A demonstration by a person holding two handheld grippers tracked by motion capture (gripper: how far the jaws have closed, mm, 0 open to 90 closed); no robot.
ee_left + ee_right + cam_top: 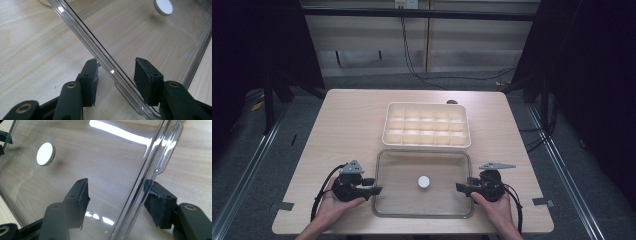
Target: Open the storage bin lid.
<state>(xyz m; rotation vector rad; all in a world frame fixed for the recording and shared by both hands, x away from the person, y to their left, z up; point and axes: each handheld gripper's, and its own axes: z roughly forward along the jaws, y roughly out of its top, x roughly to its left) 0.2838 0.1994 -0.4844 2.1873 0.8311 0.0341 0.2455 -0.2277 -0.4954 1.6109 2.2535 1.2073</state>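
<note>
A clear rectangular lid with a round white knob at its middle lies flat on the wooden table near the front edge. Behind it stands a cream compartment box. My left gripper is open and straddles the lid's left rim, one pad on each side, neither pressing it. At the opposite side my right gripper is open too, its jaws astride the right rim with gaps showing. The knob sits farther in from both.
The table has bare wood left and right of the box. Strips of tape mark the front corners. Dark curtains and floor rails flank the table, and a cable hangs at the back wall.
</note>
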